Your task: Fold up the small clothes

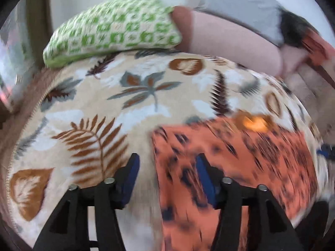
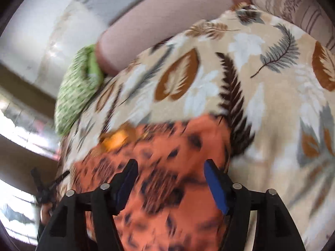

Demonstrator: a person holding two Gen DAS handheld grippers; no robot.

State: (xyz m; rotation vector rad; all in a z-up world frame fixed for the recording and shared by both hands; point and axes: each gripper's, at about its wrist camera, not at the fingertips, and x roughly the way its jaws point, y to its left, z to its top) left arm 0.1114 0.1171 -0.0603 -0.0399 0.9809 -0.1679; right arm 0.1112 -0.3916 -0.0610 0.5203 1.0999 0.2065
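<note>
Both grippers, left (image 1: 166,174) and right (image 2: 170,179), spread partway, gripping nothing, hovering over orange spotted garment (image 1: 240,156) lying on leaf-print blanket (image 1: 129,96). Striped cushion (image 2: 293,6) only visible from right wrist.

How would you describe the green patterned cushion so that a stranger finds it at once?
Start at the leaf-print blanket covering the surface. At its far edge, beside a pink bolster, lies the cushion. It alone is green and white with a small geometric pattern.
</note>
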